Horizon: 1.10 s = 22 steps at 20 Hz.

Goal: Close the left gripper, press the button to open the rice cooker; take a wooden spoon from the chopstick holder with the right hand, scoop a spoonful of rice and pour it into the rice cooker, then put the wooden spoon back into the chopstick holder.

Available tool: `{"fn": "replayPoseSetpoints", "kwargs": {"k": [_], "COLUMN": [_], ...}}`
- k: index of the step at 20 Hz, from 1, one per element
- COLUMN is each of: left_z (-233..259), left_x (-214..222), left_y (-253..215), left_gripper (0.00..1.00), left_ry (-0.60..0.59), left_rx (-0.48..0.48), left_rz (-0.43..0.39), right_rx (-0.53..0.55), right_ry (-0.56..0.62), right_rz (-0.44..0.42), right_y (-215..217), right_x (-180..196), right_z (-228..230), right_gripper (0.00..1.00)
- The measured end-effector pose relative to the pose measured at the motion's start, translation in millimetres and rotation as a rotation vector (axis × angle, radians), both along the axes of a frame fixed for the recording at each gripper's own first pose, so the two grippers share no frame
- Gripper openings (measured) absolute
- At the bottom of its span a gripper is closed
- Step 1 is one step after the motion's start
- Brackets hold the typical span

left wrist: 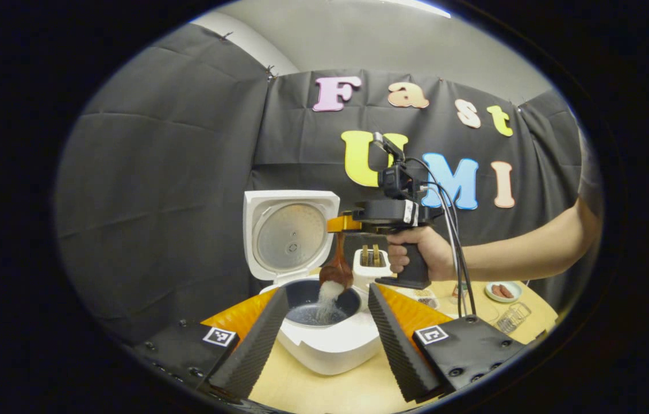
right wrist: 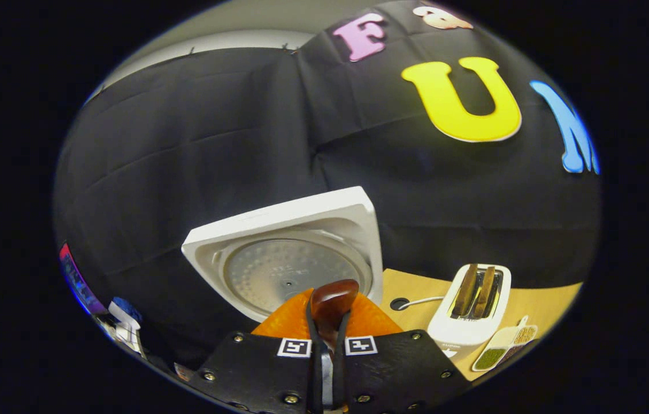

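- Wooden spoon (left wrist: 337,269) hangs bowl-down over the open rice cooker (left wrist: 324,336), rice (left wrist: 326,299) spilling off; it looks stiff, light, smooth-handled.
- Right gripper (left wrist: 342,223) fingers clamp the handle near its end, a sound hold.
- Left gripper (left wrist: 324,339) fingers stand wide, empty.
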State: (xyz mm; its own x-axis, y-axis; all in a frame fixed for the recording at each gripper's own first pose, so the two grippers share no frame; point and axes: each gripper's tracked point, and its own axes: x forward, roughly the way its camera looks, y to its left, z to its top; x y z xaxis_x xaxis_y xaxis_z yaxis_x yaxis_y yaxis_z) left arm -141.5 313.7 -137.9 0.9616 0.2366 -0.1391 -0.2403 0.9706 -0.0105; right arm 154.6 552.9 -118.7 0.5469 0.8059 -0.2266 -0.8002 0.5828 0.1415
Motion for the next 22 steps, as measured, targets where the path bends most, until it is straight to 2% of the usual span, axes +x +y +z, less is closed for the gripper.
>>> {"fn": "replayPoseSetpoints", "kwargs": {"k": [7, 9, 11, 14, 20, 22], "left_z": [-2, -2, 0, 4, 9, 10], "left_x": [-4, -5, -5, -5, 0, 4], "left_y": [-5, -6, -10, -12, -24, -32], "left_gripper": [0.97, 0.96, 0.97, 0.97, 0.97, 0.97], "left_ry": [-0.004, -0.005, -0.011, -0.021, -0.028, -0.024], "left_rx": [-0.002, -0.006, -0.012, -0.027, -0.031, -0.028], "left_rz": [0.015, 0.017, 0.013, 0.01, -0.014, -0.027], "right_rx": [-0.162, -0.191, -0.178, -0.063, 0.243, 0.337], "right_ry": [-0.277, -0.343, -0.346, -0.233, 0.16, 0.256], "right_rz": [0.222, 0.245, 0.25, 0.185, 0.008, -0.048], "right_y": [11, 9, 9, 6, -26, -45], "right_x": [-23, -25, -27, -24, -7, 2], "right_z": [7, 11, 12, 21, 49, 63], "right_gripper": [0.07, 0.07, 0.07, 0.07, 0.07, 0.07]}}
